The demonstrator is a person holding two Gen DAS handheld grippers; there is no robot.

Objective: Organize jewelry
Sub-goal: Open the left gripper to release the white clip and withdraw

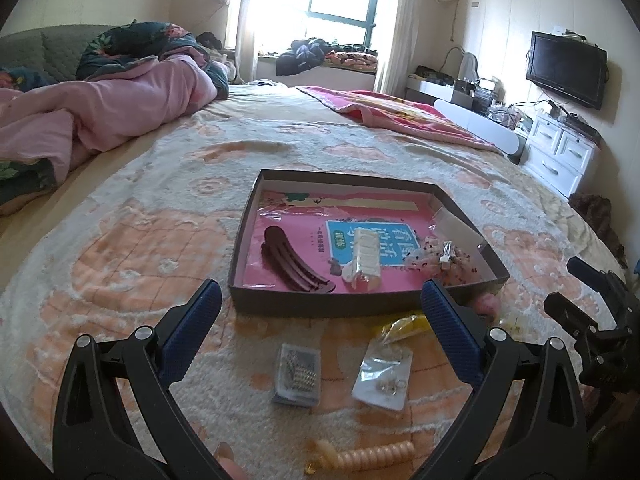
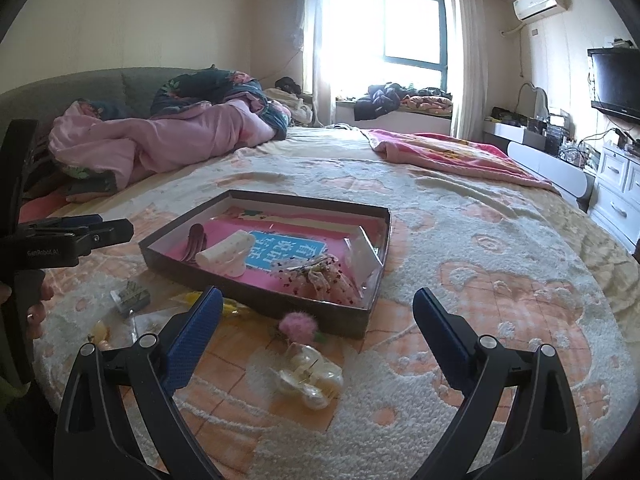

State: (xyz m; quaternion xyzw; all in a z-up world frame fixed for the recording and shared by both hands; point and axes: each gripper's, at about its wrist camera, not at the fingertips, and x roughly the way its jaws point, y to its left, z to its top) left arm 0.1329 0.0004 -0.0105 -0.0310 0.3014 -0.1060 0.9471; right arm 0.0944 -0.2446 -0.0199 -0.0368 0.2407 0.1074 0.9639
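A shallow dark box [image 1: 280, 305] [image 2: 256, 300] with a pink lining lies on the bed. In it are a dark red hair clip [image 1: 294, 262], a white claw clip [image 1: 366, 258] [image 2: 226, 256] and a dotted fabric bow clip [image 1: 444, 258] [image 2: 320, 276]. In front of the box lie a small clear case of beads [image 1: 298, 374], a clear bag of rings [image 1: 384, 376], a yellow piece [image 1: 404, 326] and a peach spiral hair tie [image 1: 372, 454]. A pearl-white clip [image 2: 308, 376] and a pink pompom [image 2: 298, 326] lie near my right gripper. My left gripper [image 1: 322, 306] is open above the case and bag. My right gripper [image 2: 318, 310] is open and empty.
A rumpled pink quilt [image 1: 100, 112] lies at the far left of the bed, a pink blanket [image 1: 404, 114] at the far right. A white dresser [image 1: 560, 156], a TV [image 1: 566, 70] and a cluttered desk stand along the right wall.
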